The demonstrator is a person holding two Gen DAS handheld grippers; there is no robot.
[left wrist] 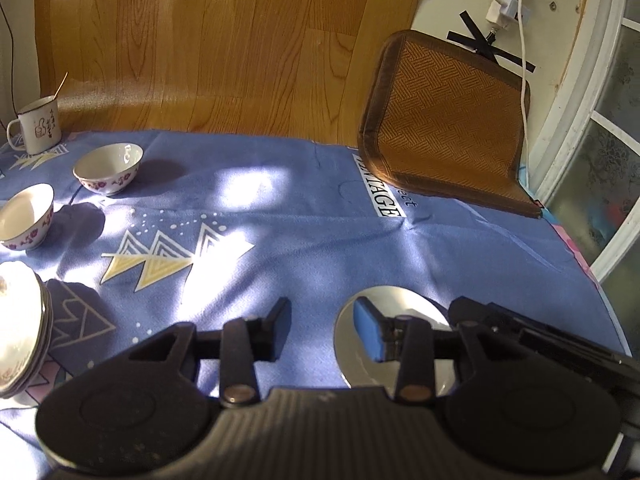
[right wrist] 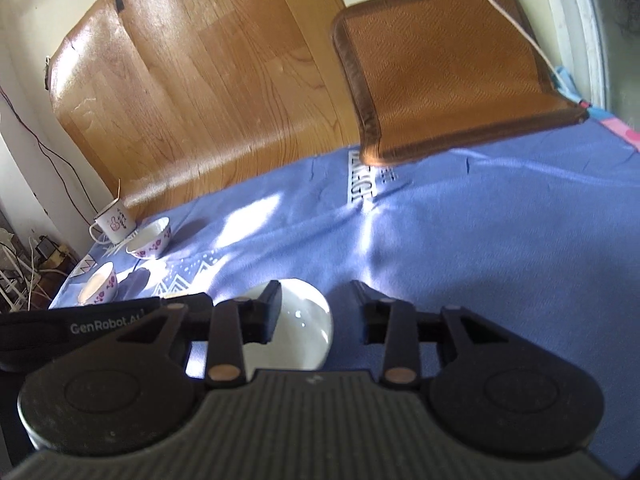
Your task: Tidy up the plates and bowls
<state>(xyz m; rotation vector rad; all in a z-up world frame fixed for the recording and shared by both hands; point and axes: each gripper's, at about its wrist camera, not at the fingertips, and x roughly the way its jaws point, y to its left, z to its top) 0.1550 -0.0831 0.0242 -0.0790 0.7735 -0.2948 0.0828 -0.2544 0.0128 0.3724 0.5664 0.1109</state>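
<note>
A small white plate [left wrist: 360,344] lies on the blue tablecloth [left wrist: 280,208], under the right finger of my open, empty left gripper [left wrist: 322,330]. In the right wrist view the same plate [right wrist: 308,328] lies under the left finger of my open, empty right gripper [right wrist: 316,312]. Two floral bowls [left wrist: 109,168] [left wrist: 26,216] stand upright at the far left. A stack of plates [left wrist: 22,332] sits at the left edge. The bowls also show in the right wrist view [right wrist: 150,238] [right wrist: 98,284].
An enamel mug [left wrist: 38,124] with a stick in it stands at the back left corner. A brown woven cushion [left wrist: 448,120] leans on the wall at the back right. A wooden board [left wrist: 200,40] stands behind the table. The right gripper's body [left wrist: 540,332] is beside the plate.
</note>
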